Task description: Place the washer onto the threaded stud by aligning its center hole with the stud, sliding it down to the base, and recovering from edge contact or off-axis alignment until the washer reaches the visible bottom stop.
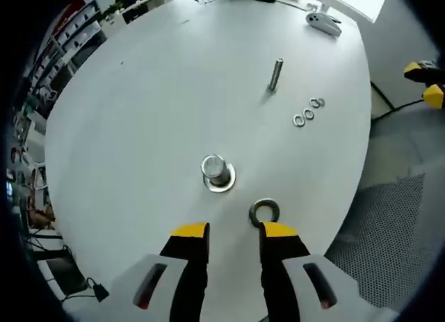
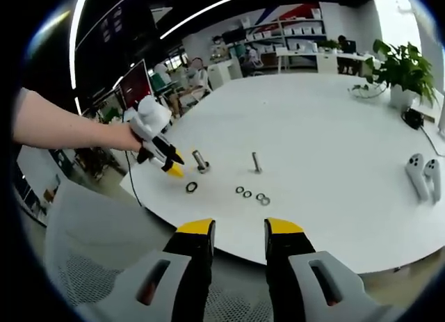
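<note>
Two white controllers (image 2: 424, 174) beside right claw (image 2: 238, 228)

Washer (image 1: 264, 211) on table (image 1: 139, 113) — beside stud (image 1: 216, 170)

Place: open office or lab space
Signs: large white round table (image 2: 334, 155), shelving with boxes (image 2: 292, 30), potted plant (image 2: 400, 68), monitor (image 2: 137, 82), 2 white controllers (image 2: 423, 174)

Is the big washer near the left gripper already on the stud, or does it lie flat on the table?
Off the stud. The large washer lies flat on the white table, beside the near stud, just ahead of the open left gripper.
</note>
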Tool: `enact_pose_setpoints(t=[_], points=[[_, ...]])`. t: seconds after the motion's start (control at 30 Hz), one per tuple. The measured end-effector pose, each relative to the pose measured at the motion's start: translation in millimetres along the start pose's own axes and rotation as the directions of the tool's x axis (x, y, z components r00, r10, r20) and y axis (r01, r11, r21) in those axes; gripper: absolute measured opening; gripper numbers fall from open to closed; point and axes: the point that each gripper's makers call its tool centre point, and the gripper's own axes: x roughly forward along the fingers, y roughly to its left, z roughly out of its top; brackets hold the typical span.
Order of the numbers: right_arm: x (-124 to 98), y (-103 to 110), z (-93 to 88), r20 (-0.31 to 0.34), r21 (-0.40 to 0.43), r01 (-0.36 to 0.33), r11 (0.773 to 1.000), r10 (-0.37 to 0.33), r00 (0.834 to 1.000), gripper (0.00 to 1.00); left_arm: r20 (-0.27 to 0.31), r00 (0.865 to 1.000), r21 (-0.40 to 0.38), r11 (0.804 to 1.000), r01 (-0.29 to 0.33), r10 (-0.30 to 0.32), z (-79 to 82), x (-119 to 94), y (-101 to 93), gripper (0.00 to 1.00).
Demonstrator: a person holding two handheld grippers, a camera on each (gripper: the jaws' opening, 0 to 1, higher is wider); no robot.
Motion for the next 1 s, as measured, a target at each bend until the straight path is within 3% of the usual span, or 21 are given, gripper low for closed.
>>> enact_pose_setpoints(t=[0.33,0.57,1.0], points=[[0,0,0.1,0.000,0.000,-0.008,1.000,0.008,1.000,0.30,0.004,1.000,-0.024,1.000,0.011,-0.011,-2.5,4,-15.0,0.30],[-1,-2,0.3,0.002,0.000,-0.005,1.000,0.005,1.000,0.30,-0.058,0.997,-0.012,0.999,0.047,-0.047,-15.3,22,-24.1,0.31],[0,-3,2.1,0.012,0.019,0.000,1.000,0.000,1.000,0.30,-0.104,0.992,0.013,0.997,0.070,-0.068,-10.7,37,-31.3,0.33]])
